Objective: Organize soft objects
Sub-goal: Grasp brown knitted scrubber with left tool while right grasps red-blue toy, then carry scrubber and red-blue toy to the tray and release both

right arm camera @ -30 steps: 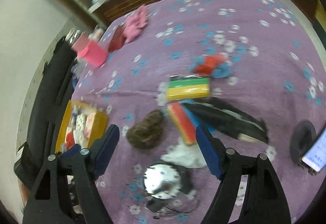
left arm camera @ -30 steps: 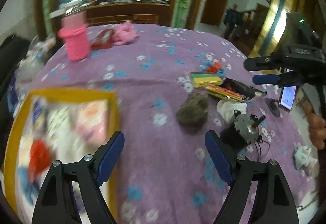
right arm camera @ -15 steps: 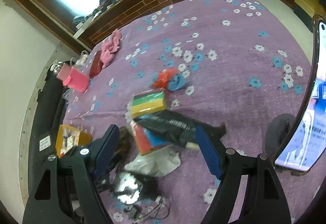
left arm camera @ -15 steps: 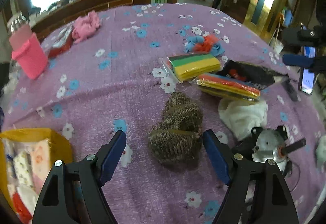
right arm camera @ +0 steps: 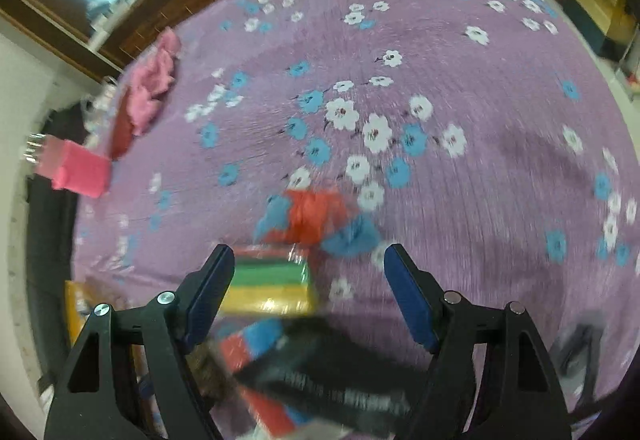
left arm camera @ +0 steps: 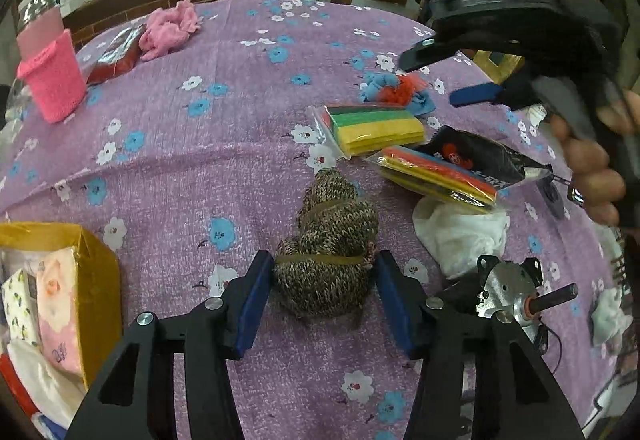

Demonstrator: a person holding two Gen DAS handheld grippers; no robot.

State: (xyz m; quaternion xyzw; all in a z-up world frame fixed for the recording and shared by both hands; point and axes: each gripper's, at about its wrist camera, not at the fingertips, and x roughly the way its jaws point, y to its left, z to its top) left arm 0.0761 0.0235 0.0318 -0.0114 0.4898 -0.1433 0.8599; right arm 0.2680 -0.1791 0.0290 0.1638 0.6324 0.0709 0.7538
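In the left wrist view a brown knitted bundle [left arm camera: 326, 260] tied with rubber bands lies on the purple flowered cloth [left arm camera: 200, 167]. My left gripper [left arm camera: 324, 304] is open, its blue pads on either side of the bundle, close to it. My right gripper [right arm camera: 308, 292] is open and empty, hovering above a striped sponge pack [right arm camera: 268, 286] and a red and blue cloth [right arm camera: 316, 217]. The right gripper also shows in the left wrist view [left arm camera: 476, 79], held above the cloth [left arm camera: 396, 89]. A yellow box [left arm camera: 96, 280] with soft packs is at the left.
A second striped pack [left arm camera: 436, 175], a black packet [left arm camera: 480, 155], a white cloth [left arm camera: 460, 232] and a metal motor [left arm camera: 508, 292] lie right of the bundle. A pink knitted cup [left arm camera: 52, 83], a red packet [left arm camera: 116, 55] and a pink cloth [left arm camera: 168, 27] sit far left.
My left gripper moved from over the yellow box to the knitted bundle, which now sits between its pads. My right gripper moved forward over the table toward the red and blue cloth.
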